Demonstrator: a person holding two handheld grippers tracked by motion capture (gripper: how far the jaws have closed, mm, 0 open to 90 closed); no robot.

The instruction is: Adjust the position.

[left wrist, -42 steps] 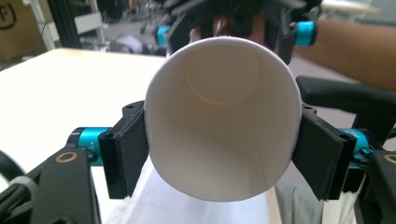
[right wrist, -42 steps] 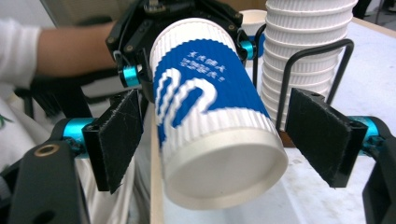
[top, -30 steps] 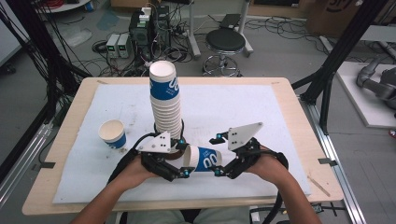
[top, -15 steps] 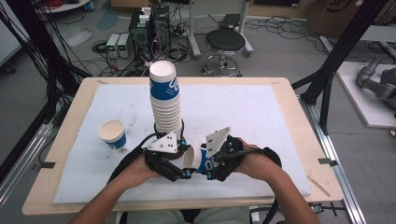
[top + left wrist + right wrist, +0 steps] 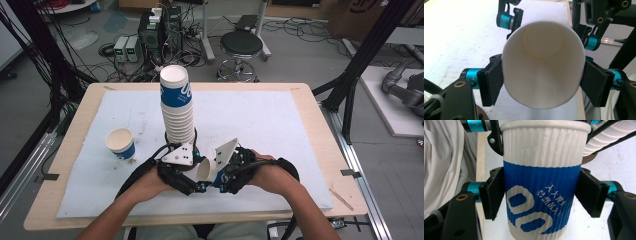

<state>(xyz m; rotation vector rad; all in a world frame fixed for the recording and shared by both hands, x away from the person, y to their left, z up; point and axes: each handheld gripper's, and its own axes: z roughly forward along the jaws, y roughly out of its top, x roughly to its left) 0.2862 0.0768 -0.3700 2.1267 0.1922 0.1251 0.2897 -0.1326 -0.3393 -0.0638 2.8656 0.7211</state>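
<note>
We hold one paper cup [image 5: 207, 172] on its side between both grippers, low over the near middle of the white mat [image 5: 280, 125]. Our left gripper [image 5: 543, 82] clamps the cup near its rim, open mouth facing that gripper's camera. Our right gripper [image 5: 541, 196] has just been closing, and its pads now press the blue band on the cup's ribbed wall. Just behind the grippers rises a tall stack of cups [image 5: 177, 112]. A single upright cup [image 5: 120, 143] stands well apart on the mat's left side.
</note>
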